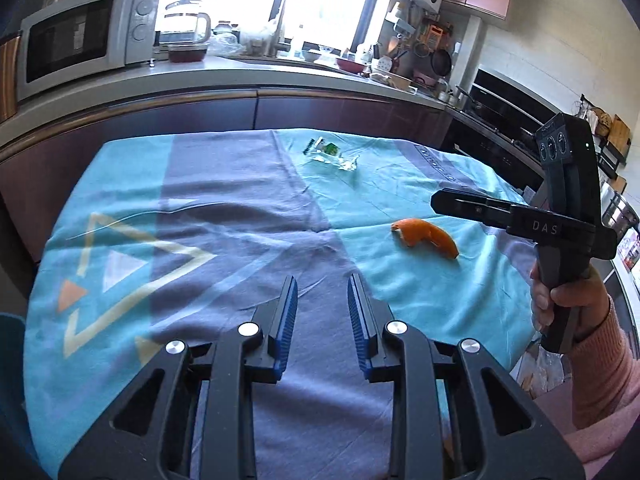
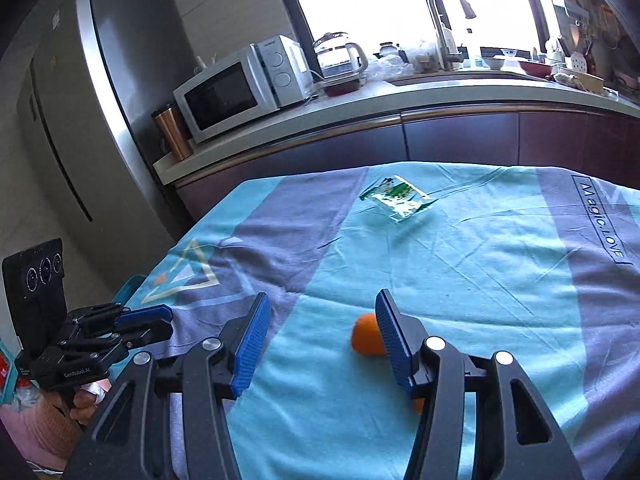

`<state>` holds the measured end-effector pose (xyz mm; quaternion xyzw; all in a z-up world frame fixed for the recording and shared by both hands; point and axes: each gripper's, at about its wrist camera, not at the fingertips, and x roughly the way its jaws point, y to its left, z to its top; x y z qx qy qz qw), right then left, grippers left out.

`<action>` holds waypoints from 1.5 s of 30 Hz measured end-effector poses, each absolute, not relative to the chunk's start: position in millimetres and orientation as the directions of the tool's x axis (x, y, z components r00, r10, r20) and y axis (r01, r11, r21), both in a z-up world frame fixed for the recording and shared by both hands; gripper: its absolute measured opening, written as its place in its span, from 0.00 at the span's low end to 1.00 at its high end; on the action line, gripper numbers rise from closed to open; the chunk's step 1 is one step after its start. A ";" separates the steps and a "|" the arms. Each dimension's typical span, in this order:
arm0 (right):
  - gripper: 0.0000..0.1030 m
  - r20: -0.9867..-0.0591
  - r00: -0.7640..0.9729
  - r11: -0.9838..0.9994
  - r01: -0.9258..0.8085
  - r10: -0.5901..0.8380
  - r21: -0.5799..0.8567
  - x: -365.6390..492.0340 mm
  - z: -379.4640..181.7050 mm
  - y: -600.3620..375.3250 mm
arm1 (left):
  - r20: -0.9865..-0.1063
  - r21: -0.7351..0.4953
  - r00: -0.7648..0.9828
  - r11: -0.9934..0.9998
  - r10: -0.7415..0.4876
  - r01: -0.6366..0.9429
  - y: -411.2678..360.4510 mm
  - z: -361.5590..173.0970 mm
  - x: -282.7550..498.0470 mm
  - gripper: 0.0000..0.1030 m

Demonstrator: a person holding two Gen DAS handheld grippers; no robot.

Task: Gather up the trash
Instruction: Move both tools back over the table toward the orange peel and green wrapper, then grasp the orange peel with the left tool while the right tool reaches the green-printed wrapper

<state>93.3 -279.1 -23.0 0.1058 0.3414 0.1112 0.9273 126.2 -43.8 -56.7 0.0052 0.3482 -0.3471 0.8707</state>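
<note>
curved orange peel (image 1: 428, 237), crumpled clear wrapper (image 1: 330, 155)

Orange peel (image 2: 366, 340) partly hidden behind right hand-held gripper (image 2: 320, 312) finger; wrapper (image 1: 330, 156) print unreadable.

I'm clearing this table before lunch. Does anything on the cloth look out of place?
Two things do. A curved orange peel lies loose on the turquoise and grey tablecloth, near the right gripper. A crumpled clear plastic wrapper with green print lies towards the far edge. Both look like litter.
</note>
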 end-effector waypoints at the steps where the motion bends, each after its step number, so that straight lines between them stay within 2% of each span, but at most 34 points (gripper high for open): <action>1: 0.51 -0.608 0.745 0.953 -0.126 0.274 0.275 93.6 -23.4 -284.8 | -0.612 -0.233 0.505 0.749 -0.608 0.620 -51.7 -57.0 129.3 0.25; 11: 0.51 -0.598 0.756 0.946 -0.085 0.266 0.312 105.0 -26.7 -325.5 | -0.638 -0.208 0.405 0.653 -0.655 0.728 -140.2 -58.2 145.0 0.33; 15: 0.51 -0.601 0.752 0.943 -0.081 0.270 0.322 110.6 -29.8 -332.9 | -0.652 -0.170 0.393 0.631 -0.648 0.757 -171.2 -59.3 150.3 0.36; 23: 0.51 -0.604 0.744 0.935 -0.077 0.284 0.345 122.9 -36.2 -343.0 | -0.704 -0.169 0.353 0.629 -0.616 0.759 -204.1 -76.7 169.7 0.39; 29: 0.51 -0.607 0.736 0.929 -0.082 0.301 0.361 132.9 -40.2 -347.7 | -0.720 -0.172 0.327 0.614 -0.612 0.770 -215.8 -79.4 178.4 0.39; 42: 0.51 -0.622 0.709 0.920 -0.096 0.331 0.381 152.6 -48.9 -347.0 | -0.747 -0.076 0.363 0.613 -0.558 0.786 -229.8 -83.9 167.5 0.29; 45: 0.51 -0.623 0.708 0.921 -0.102 0.333 0.377 158.5 -48.3 -343.6 | -0.742 -0.086 0.365 0.620 -0.562 0.780 -226.8 -82.7 165.8 0.26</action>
